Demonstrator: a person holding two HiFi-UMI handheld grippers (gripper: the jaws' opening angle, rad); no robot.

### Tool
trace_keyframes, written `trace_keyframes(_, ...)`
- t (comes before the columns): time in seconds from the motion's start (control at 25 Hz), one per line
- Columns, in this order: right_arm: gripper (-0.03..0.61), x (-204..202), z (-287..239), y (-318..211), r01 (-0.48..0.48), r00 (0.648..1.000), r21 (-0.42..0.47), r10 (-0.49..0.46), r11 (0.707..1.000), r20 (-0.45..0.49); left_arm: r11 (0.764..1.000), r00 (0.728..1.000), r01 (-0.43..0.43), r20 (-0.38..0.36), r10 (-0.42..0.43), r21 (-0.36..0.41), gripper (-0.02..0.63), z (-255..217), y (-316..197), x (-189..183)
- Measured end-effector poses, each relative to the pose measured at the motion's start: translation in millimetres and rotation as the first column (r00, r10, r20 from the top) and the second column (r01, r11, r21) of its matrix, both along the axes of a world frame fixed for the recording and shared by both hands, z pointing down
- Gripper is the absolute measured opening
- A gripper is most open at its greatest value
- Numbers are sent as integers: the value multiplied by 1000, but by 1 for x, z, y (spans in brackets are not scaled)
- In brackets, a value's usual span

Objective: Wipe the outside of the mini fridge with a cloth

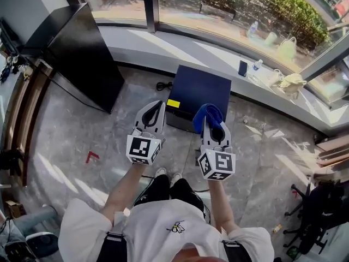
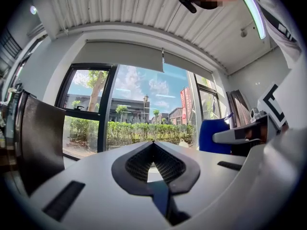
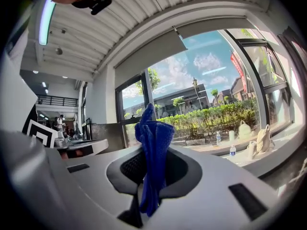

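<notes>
Between fingers of right gripper (image 1: 211, 123): cloth (image 3: 154, 143), covering mini fridge (image 1: 199, 89) near edge.

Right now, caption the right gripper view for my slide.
Right hand-held gripper shut on a blue cloth, facing a sunlit window and hedge.

I find no word or number I can read. The yellow label (image 1: 173, 103) at the near left corner of the mini fridge (image 1: 204, 86) is too small. The left cube (image 1: 140, 147) and right cube (image 1: 217, 164) bear only black-and-white square markers. The far red banner (image 2: 184, 105) outside is illegible.
</notes>
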State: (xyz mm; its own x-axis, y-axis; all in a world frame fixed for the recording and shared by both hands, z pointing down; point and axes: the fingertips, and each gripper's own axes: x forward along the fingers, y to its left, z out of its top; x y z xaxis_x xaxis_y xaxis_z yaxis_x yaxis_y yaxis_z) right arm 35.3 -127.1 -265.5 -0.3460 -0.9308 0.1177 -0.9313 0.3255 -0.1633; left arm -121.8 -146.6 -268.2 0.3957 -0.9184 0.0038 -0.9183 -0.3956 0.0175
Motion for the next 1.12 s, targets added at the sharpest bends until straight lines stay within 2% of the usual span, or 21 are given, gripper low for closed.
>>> trace_keyframes(0.08, 64, 4, 37, -11, -9, 1000, 26, 9, 1000, -6, 1000, 1000, 16, 3, -16, 14, 3, 39, -17, 2)
trace_keyframes(0.2, 64, 12, 112, -26, -28, 999, -7, 28, 1000, 19, 999, 999, 36, -4, -36, -11, 3, 110, -34, 5)
trace_keyframes(0.32, 64, 17, 180, -39, -20, 999, -23, 21, 1000, 29, 1000, 1000, 22, 11, -22, -21, 3, 178, -42, 12)
trace_keyframes(0.56, 64, 22, 310, -70, -13, 1000, 84, 13, 996, 1, 999, 1000, 28, 4, -28, 30, 3, 320, -65, 16)
trace_keyframes(0.68, 66, 29, 362, -79, -23, 997, 129, 13, 991, 77, 998, 1000, 19, -24, -17, 66, 3, 378, -75, 22)
trace_keyframes(0.76, 64, 29, 389, -77, 9, 991, 145, -28, 989, 129, 997, 999, 2, -52, 2, 80, 3, 409, -79, 28)
trace_keyframes(0.84, 64, 30, 409, -72, 33, 988, 161, -56, 986, 141, 996, 998, -18, -59, 23, 82, 3, 434, -81, 33)
trace_keyframes(1.0, 64, 43, 439, -65, -3, 995, 144, -11, 990, 100, 998, 998, -50, -23, 51, 31, 3, 474, -82, 47)
trace_keyframes(1.12, 64, 52, 444, -72, -9, 995, 156, -7, 988, 102, 996, 997, -76, 0, 76, 53, 3, 479, -87, 58)
